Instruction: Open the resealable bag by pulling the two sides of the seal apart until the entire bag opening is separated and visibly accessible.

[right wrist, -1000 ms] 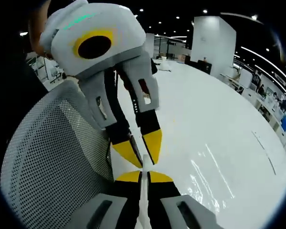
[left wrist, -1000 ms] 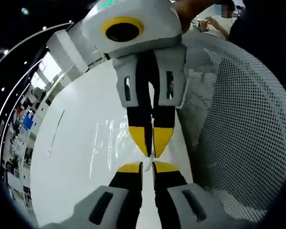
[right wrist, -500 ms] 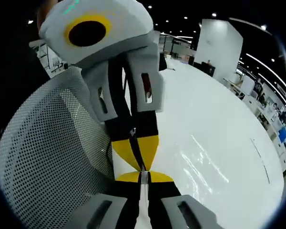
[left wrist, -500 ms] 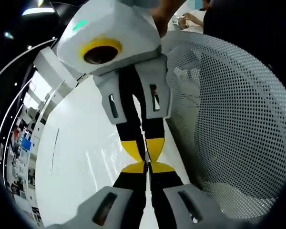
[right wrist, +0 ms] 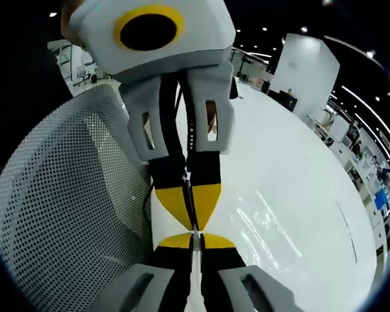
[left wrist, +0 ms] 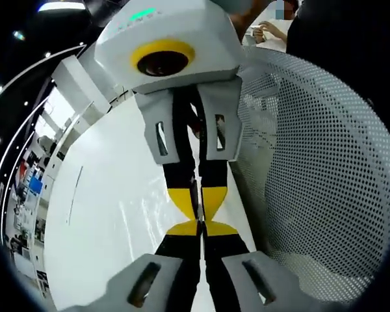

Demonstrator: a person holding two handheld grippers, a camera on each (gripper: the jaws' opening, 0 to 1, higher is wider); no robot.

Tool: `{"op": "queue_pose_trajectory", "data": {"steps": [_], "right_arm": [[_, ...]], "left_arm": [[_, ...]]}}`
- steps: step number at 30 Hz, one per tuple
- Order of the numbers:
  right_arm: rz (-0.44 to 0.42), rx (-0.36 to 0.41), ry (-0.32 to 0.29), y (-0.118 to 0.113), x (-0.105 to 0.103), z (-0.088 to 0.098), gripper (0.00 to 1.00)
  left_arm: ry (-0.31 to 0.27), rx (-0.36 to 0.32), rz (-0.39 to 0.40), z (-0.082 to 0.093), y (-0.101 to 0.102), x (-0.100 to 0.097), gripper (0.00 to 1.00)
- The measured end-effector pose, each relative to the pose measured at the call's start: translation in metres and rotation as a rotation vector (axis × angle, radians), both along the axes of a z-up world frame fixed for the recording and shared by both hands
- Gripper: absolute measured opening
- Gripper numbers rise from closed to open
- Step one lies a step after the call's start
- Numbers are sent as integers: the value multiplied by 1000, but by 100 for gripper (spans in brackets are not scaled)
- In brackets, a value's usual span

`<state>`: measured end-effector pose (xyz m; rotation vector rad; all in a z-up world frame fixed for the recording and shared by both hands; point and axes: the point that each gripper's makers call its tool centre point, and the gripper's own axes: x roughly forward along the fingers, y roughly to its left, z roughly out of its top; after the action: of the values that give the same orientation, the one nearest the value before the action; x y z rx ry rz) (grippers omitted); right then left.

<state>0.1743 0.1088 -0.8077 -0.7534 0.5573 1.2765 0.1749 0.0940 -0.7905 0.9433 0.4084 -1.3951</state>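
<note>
Now closing up rather than drawing apart: over the past second, bringing the left gripper (left wrist: 198, 227) and the right gripper (left wrist: 198, 198) from a slightly skewed, gapped meeting into a straight tip-to-tip contact, yellow pads touching above the white table (left wrist: 110, 195). Keeping both pairs of jaws narrow, almost together. Pinching, in the right gripper view, a thin pale strip that is probably the edge of the resealable bag (right wrist: 194, 276) between that gripper's own jaws. Showing just a dark slit between the left gripper's jaws, so not telling whether any film is caught there. Judging from this, still working on taking or adjusting the two grips at the seal, with the pulling-apart not yet begun and no opening showing. Struggling to make out the bag itself: being clear, nearly vanishing against the table, with only that strip readable, and the streaks of glare (right wrist: 273, 221) on the tabletop possibly being reflections rather than plastic. Hiding the seal line and the bag's body behind the two grippers. Crowding one side of both views with a white mesh chair back (left wrist: 312, 162), cut off at the edge.
</note>
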Motion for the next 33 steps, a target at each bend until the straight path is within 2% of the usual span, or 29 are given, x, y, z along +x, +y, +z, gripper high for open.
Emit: {"op": "queue_pose_trajectory", "data": {"steps": [16, 20, 25, 30, 33], "right_arm": [[-21, 10, 34, -2, -1, -8, 0], [-4, -20, 6, -3, 0, -8, 0], [-8, -18, 20, -4, 0, -6, 0], [20, -30, 9, 1, -2, -5, 0], [32, -31, 4, 1, -2, -7, 0]], "left_arm": [[19, -9, 29, -3, 2, -2, 0], [-3, -4, 15, -4, 1, -1, 0], [2, -31, 20, -4, -2, -1, 0], [-24, 13, -9, -7, -4, -2, 0], [-25, 13, -12, -7, -4, -2, 0]]}}
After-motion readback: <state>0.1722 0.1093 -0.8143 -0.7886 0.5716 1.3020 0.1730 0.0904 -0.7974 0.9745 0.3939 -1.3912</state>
